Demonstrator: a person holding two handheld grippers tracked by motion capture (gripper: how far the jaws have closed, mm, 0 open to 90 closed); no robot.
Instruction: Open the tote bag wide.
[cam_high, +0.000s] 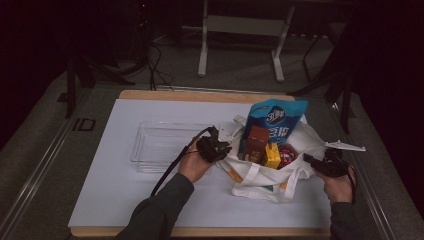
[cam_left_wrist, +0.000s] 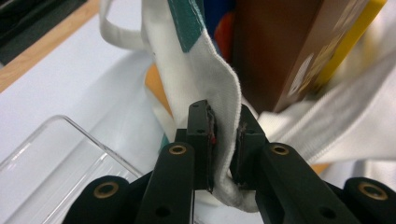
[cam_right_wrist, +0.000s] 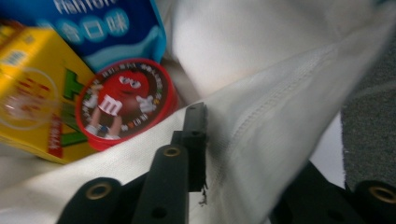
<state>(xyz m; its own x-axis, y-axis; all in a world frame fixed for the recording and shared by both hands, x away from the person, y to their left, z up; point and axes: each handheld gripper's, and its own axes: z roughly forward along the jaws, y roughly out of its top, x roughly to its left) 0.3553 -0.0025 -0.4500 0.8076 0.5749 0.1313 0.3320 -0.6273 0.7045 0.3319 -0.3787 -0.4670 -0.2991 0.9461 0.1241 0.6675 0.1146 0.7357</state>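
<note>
Lying slack on the white mat (cam_high: 125, 200), right of a clear tray (cam_high: 150, 145), the canvas tote bag (cam_high: 260, 182) looked soft, light and floppy, best held at its stitched rim. Left gripper (cam_left_wrist: 224, 140) pinched one rim edge; right gripper (cam_right_wrist: 233, 154) clamped the opposite rim. Contents: blue pouch (cam_high: 277, 122), brown box (cam_high: 256, 142), yellow box (cam_high: 272, 156), red candy tub (cam_right_wrist: 123, 102).

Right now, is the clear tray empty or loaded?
Empty. The clear tray shows bare bottom; the boxes and blue pouch sit in the tote bag.

White bag cloth (cam_right_wrist: 280, 116) hides the right gripper's (cam_right_wrist: 243, 140) far finger.
</note>
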